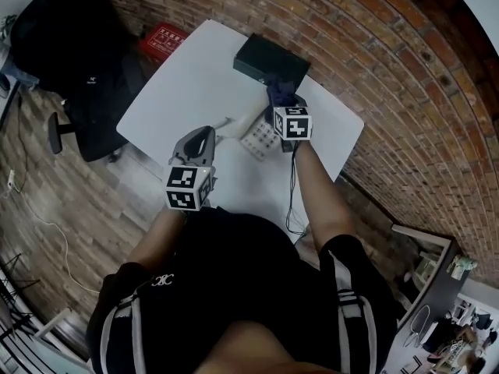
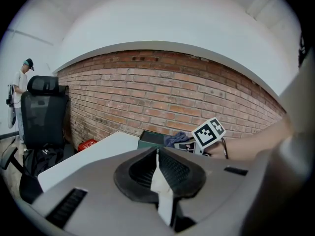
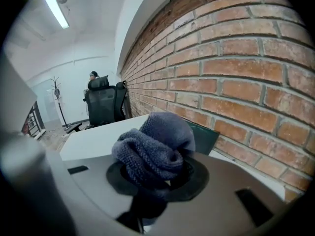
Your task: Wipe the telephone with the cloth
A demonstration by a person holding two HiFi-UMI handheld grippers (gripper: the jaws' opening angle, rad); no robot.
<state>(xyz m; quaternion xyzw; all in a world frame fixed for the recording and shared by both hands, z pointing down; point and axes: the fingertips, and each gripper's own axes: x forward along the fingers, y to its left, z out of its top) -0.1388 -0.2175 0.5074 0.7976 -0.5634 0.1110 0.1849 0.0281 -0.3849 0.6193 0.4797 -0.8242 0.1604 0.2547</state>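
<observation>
My right gripper is clenched on a bunched grey-blue knitted cloth, which bulges up out of the jaws and covers their tips. From above, that gripper hangs over the far side of the white square desk, just before the dark green flat box that sits at the desk's edge along the red brick wall. The pale push-button telephone lies near the middle of the desk, just beside and under my right gripper. My left gripper is over the near half of the desk, its jaws drawn together. A white sliver shows in the gap between them; I cannot tell what it is.
</observation>
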